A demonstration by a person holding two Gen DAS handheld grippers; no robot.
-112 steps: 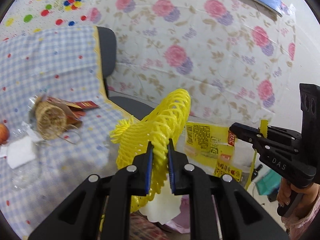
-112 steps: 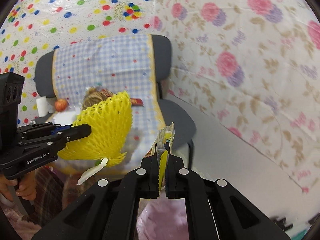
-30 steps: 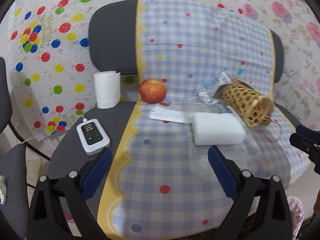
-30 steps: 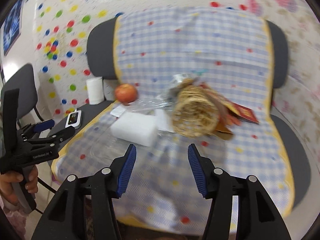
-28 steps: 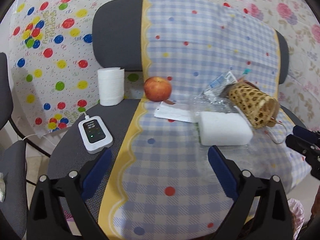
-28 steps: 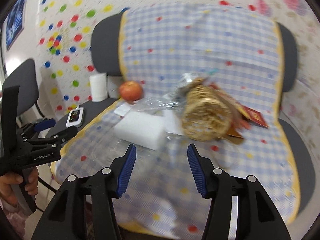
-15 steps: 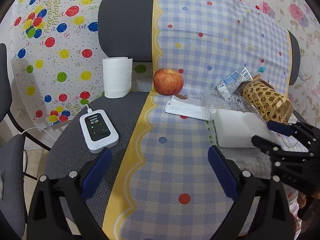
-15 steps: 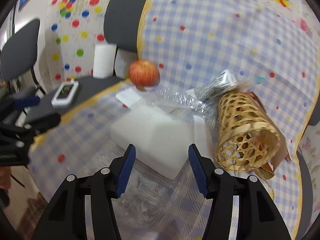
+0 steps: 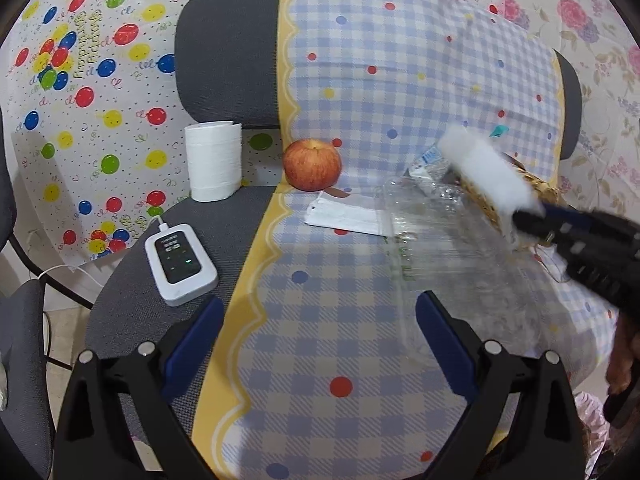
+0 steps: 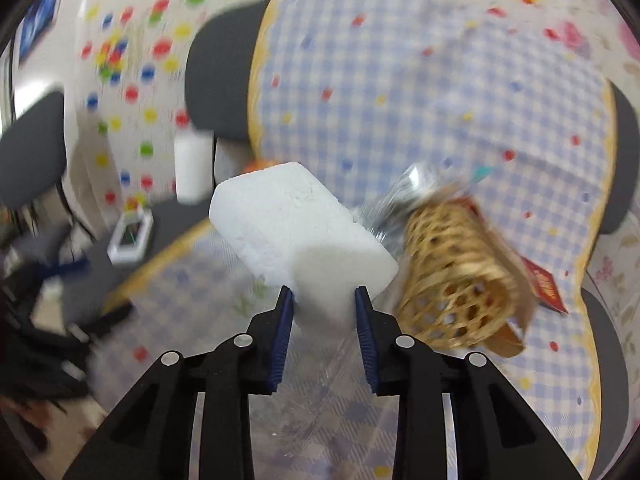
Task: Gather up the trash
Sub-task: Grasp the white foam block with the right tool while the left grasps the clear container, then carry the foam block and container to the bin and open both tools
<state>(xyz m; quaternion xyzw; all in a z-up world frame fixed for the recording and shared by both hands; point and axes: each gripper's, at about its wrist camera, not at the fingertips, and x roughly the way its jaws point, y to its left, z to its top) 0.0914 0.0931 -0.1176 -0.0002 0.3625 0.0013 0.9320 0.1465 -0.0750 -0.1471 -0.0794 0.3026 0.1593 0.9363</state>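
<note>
A white foam block (image 10: pixel 296 232) sits between the pads of my right gripper (image 10: pixel 323 292), whose jaws are closing and press on its near end. In the left wrist view the foam block (image 9: pixel 488 172) hangs blurred above the seat, with the right gripper (image 9: pixel 532 216) behind it. Crumpled clear plastic packaging (image 9: pixel 436 232) lies on the checked cloth under it. A white paper piece (image 9: pixel 344 216) lies flat beside the plastic. My left gripper (image 9: pixel 318 304) stands wide open over the cloth with nothing between its fingers.
A wicker basket (image 10: pixel 452 276) lies on its side with a red wrapper (image 10: pixel 544 284) behind it. An apple (image 9: pixel 312 164), a tissue roll (image 9: pixel 214 160) and a white charger device (image 9: pixel 180 264) sit on the chair seat. A pink bag (image 9: pixel 592 412) shows at bottom right.
The right gripper came in over the foam block, narrowed its jaws onto it and raised it off the cloth. The left gripper has stayed open and hardly moved.
</note>
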